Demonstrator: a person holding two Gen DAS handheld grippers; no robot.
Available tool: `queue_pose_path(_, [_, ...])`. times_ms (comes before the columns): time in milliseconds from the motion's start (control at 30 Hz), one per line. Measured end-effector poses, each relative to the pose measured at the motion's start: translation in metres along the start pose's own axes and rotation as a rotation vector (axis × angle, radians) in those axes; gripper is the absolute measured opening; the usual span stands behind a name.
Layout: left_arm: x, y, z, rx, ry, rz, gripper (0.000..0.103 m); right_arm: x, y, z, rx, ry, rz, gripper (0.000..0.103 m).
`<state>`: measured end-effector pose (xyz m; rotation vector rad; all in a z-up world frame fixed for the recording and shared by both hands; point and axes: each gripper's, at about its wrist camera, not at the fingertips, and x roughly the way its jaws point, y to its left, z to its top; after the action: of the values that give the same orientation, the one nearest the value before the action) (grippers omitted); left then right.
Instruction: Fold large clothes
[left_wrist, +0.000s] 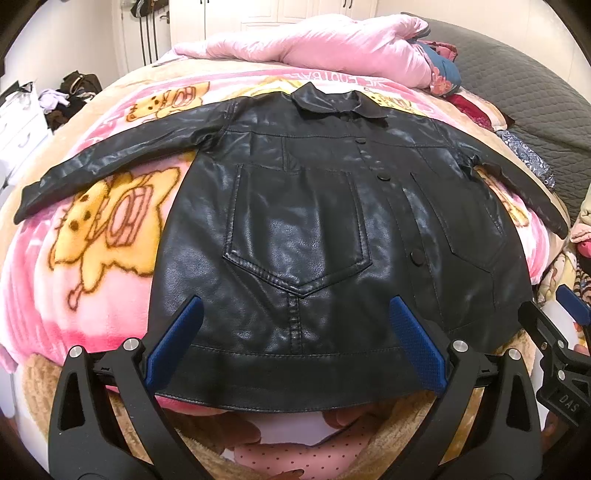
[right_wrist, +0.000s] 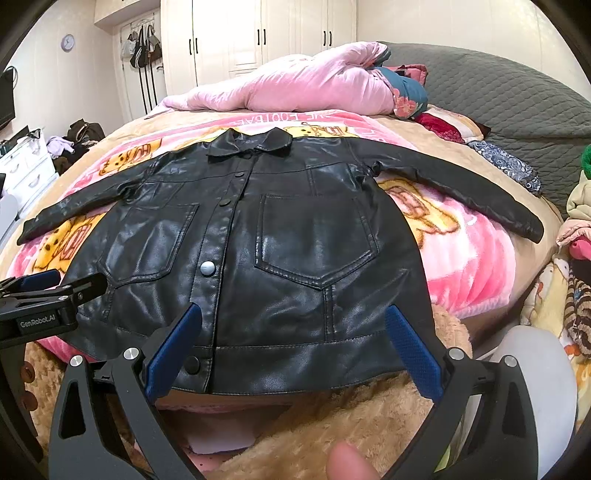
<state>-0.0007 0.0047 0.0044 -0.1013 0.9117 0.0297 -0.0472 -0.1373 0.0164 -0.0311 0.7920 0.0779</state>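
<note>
Lying flat and buttoned on a pink cartoon-print blanket (left_wrist: 110, 310) over the bed, the black leather jacket (left_wrist: 314, 229) has its collar at the far side, hem nearest the cameras and both sleeves spread outward. The left claw (left_wrist: 295, 314) hovers with fingers spread wide over the hem, gripping nothing. The right claw (right_wrist: 293, 325) hangs likewise agape above the hem. A pink quilt (right_wrist: 295, 85) is bunched beyond the collar.

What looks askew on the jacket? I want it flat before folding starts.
Little stands out. The black jacket lies flat, front up and snapped shut, with both sleeves spread. The collar looks slightly rumpled, and there is a small pucker at the right armpit. Both grippers hover open near the hem.
</note>
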Motion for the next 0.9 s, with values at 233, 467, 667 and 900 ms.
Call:
queue_pose_path(233, [-0.0001, -0.0003, -0.0001, 0.0, 0.0, -0.001, 0.094, -0.0003, -0.0013, -0.0011, 0.005, 0.001, -0.008, 0.099])
queue_pose_path(467, [-0.0008, -0.0001, 0.0003, 0.002, 0.0, -0.001, 0.094, -0.0002, -0.0015, -0.0012, 0.008, -0.001, -0.011, 0.099])
queue_pose_path(667, [-0.0009, -0.0007, 0.0005, 0.002, -0.002, -0.002, 0.094, -0.0007, -0.0017, -0.0012, 0.007, -0.002, -0.01, 0.099])
queue_pose_path(900, [-0.0014, -0.0004, 0.0008, 0.002, -0.002, -0.001, 0.094, -0.0012, -0.0021, -0.0009, 0.008, -0.002, -0.01, 0.099])
